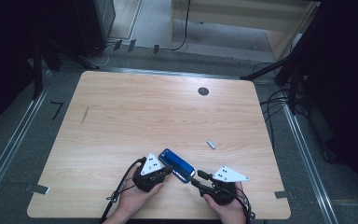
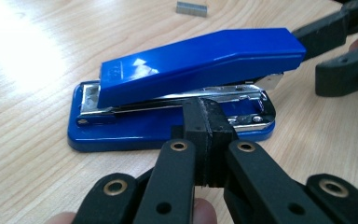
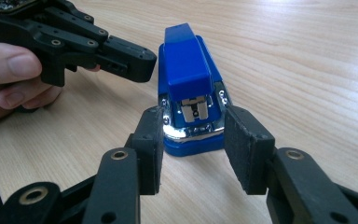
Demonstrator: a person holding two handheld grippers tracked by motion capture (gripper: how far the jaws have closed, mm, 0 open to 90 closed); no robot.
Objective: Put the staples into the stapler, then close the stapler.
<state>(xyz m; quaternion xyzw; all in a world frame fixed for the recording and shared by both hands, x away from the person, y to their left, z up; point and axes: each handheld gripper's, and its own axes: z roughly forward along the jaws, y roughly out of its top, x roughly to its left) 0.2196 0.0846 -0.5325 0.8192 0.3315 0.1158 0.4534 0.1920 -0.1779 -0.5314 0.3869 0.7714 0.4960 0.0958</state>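
Lying flat on the near middle of the wooden table (image 1: 121,116), a blue stapler (image 1: 177,165) is flanked by both grippers. The left gripper (image 2: 205,140) is seen with its jaws pressed together on nothing, their tips against the stapler's long side. The right gripper (image 3: 193,144) is held with its jaws apart around the stapler's chrome front end; the pads appear just short of contact. A staple strip (image 1: 210,144) lies well apart.
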